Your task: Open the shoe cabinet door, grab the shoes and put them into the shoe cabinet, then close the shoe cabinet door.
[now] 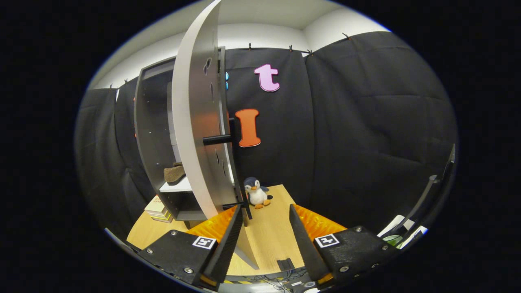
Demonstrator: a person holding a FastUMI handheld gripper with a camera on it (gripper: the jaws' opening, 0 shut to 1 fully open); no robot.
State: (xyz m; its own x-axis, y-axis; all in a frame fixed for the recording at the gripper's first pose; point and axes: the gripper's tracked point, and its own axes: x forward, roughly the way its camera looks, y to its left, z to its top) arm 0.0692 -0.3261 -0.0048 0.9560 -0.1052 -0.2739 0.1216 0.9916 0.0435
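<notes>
The gripper (264, 213) is hovering with its jaws standing wide and holding nothing. The tall grey cabinet door (195, 134) is swinging open just ahead of the left finger. Beyond it, a brown shoe (174, 173) is sitting on the cabinet's white shelf (176, 187). A small plush penguin (257, 192) is sitting on the light wooden table (268, 232), just beyond the fingertips.

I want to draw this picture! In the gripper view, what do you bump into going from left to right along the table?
Stack of books → shoe cabinet with a brown shoe on its shelf → open cabinet door → toy penguin. The gripper has its fingers open, holding nothing.
</notes>
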